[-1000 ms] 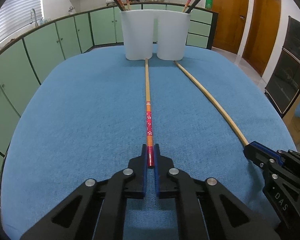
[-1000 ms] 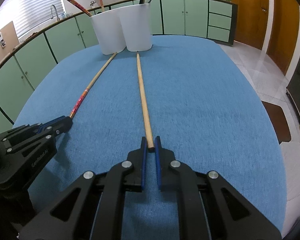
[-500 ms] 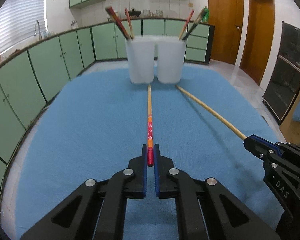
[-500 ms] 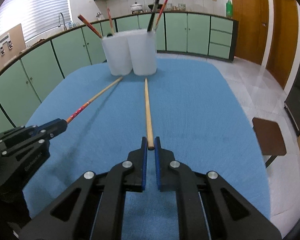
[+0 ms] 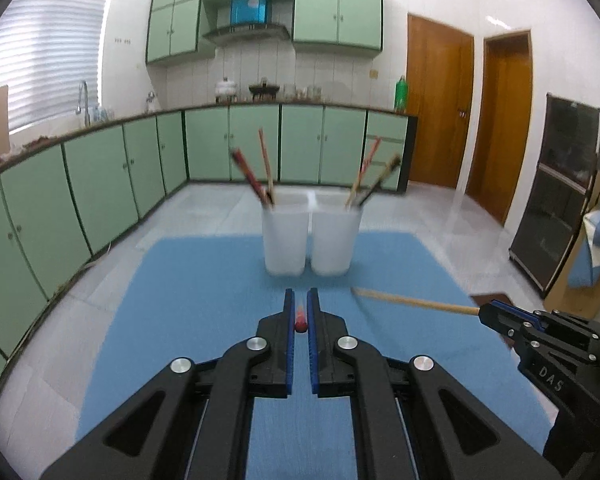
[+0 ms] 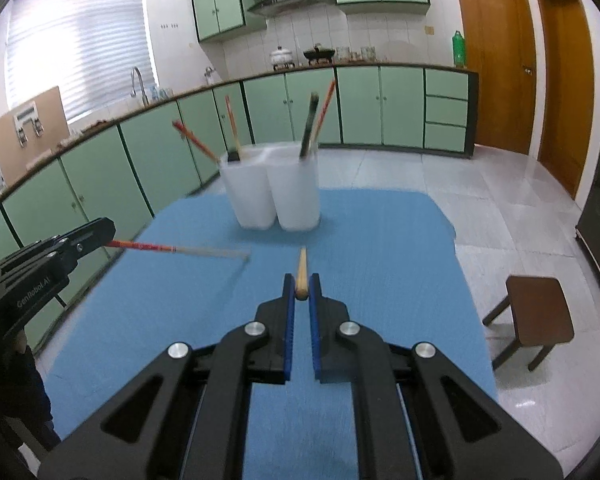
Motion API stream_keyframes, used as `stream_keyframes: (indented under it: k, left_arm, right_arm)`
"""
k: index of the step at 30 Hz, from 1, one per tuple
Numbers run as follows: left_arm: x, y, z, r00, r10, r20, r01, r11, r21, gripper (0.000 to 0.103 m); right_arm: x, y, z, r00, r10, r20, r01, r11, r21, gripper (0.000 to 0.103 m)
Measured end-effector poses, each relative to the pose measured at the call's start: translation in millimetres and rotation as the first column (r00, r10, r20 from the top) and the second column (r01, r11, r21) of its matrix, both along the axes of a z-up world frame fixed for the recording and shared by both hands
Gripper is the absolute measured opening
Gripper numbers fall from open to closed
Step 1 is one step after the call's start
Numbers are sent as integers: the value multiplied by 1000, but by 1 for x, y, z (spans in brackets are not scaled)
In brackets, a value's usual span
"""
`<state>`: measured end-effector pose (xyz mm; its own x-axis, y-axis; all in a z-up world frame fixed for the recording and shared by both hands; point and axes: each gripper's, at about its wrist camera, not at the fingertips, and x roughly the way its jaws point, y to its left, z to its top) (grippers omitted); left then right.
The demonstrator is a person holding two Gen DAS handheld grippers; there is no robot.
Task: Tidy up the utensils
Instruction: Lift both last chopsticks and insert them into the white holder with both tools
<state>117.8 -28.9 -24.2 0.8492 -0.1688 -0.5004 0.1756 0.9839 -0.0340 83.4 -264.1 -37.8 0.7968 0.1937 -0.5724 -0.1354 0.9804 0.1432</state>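
Observation:
My left gripper [image 5: 301, 300] is shut on the red end of a red-patterned chopstick [image 5: 301, 319], held in the air and seen end-on, pointing at two white cups [image 5: 284, 240]. In the right wrist view that chopstick [image 6: 160, 247] sticks out of the left gripper [image 6: 102, 232] above the blue table. My right gripper [image 6: 301, 280] is shut on the end of a plain wooden chopstick [image 6: 302, 266], also off the table. From the left wrist view the plain chopstick [image 5: 412, 302] juts from the right gripper [image 5: 488, 314]. Both cups [image 6: 274, 196] hold a few chopsticks.
A blue cloth [image 5: 188, 312] covers the table, with the cups at its far edge. Green kitchen cabinets [image 5: 100, 184] run along the left and back. A brown wooden stool [image 6: 536, 312] stands on the floor to the table's right. A dark cabinet [image 5: 560, 200] is at far right.
Both grippers have risen and tipped up, lifting the two chopsticks off the blue cloth. The chopsticks lay flat on the table before; now they hang in the air pointing towards the cups.

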Motion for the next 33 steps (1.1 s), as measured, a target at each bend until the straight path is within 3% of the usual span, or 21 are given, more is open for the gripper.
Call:
stream_keyframes:
  k: [5, 12, 19, 33]
  left_arm:
    - [14, 3, 28, 998, -33, 52, 34, 999, -23, 6]
    - [39, 7, 48, 995, -87, 49, 91, 993, -77, 6]
    - [57, 3, 67, 990, -115, 88, 122, 990, -77, 6]
    - [125, -6, 154, 944, -64, 323, 93, 993, -76, 6]
  right_arm:
    - [19, -7, 36, 999, 41, 36, -42, 998, 42, 6]
    - [54, -9, 76, 993, 105, 54, -108, 992, 63, 6]
    - [84, -9, 111, 985, 161, 63, -165, 983, 79, 6]
    - [161, -15, 201, 962, 116, 246, -138, 988, 75, 6]
